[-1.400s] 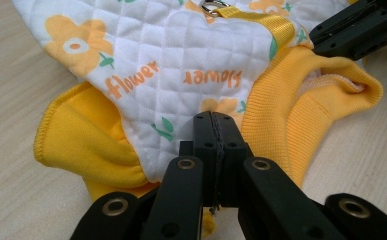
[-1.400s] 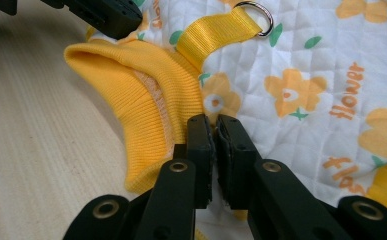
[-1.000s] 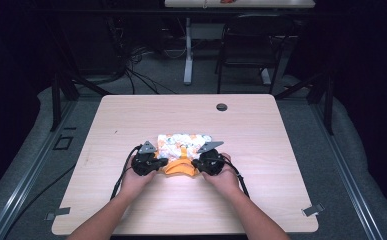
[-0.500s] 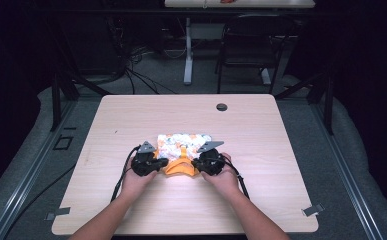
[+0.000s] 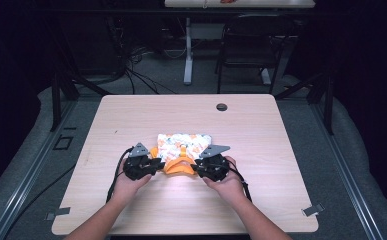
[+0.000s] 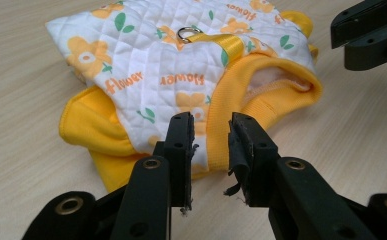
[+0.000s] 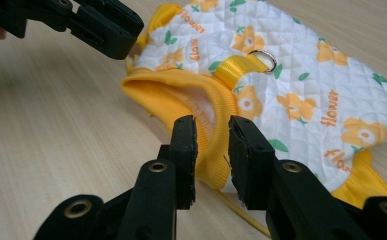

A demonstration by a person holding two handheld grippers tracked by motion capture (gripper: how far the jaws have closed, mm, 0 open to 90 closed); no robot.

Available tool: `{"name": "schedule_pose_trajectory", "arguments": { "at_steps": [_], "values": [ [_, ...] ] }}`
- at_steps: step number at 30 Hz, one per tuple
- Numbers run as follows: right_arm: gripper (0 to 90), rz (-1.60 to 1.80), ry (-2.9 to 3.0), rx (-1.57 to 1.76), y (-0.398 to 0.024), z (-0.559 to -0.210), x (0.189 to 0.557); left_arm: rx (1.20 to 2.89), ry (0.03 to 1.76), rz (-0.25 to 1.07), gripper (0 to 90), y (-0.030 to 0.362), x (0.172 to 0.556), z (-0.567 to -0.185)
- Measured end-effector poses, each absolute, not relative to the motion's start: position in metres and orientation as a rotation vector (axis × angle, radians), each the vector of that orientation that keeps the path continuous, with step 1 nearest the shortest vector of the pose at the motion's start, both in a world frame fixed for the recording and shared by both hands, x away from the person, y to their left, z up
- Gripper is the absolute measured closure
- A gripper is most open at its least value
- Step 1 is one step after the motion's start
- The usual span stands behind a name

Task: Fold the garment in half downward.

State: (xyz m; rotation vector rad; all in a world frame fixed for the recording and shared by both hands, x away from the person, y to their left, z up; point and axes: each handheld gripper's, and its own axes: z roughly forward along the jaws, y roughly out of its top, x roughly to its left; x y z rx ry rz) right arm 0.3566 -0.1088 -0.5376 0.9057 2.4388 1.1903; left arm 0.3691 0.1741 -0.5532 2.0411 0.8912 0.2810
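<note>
A small quilted garment (image 5: pixel 183 144), white with orange flowers and yellow ribbed trim, lies flat on the wooden table (image 5: pixel 261 135). A metal ring (image 6: pixel 185 34) sits on a yellow strap on its back. My left gripper (image 5: pixel 157 163) hovers at the garment's near left edge and my right gripper (image 5: pixel 197 167) at its near right edge. In the left gripper view, the left gripper (image 6: pixel 210 125) has just been opening, and the yellow trim shows through the gap, untouched. The right gripper (image 7: pixel 212 127) has also been opening, just above the yellow collar (image 7: pixel 181 95), with nothing pressed between its pads.
A black round grommet (image 5: pixel 221 107) is set in the table near its far edge. Behind the table stand a dark chair (image 5: pixel 251 45) and a white desk leg (image 5: pixel 188 55), with cables on the floor. Bare wood surrounds the garment.
Both grippers' jaws have opened and let go of the garment's near edge. Both hands have lifted slightly. The garment stays lying on the table.
</note>
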Motion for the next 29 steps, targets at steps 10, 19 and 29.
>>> {"name": "schedule_pose_trajectory", "arguments": {
  "at_steps": [10,19,29],
  "values": [
    [65.7,1.207,2.449,0.901,-0.125,-0.529,0.336,2.022,0.901,0.281,62.9,0.189,0.353,-0.552],
    [60.1,1.183,2.465,0.893,-0.135,-0.533,0.322,2.000,0.932,0.257,57.5,0.204,0.340,-0.554],
    [58.6,1.130,2.472,0.920,-0.138,-0.549,0.318,1.967,0.944,0.236,53.8,0.221,0.332,-0.561]
  ]
}}
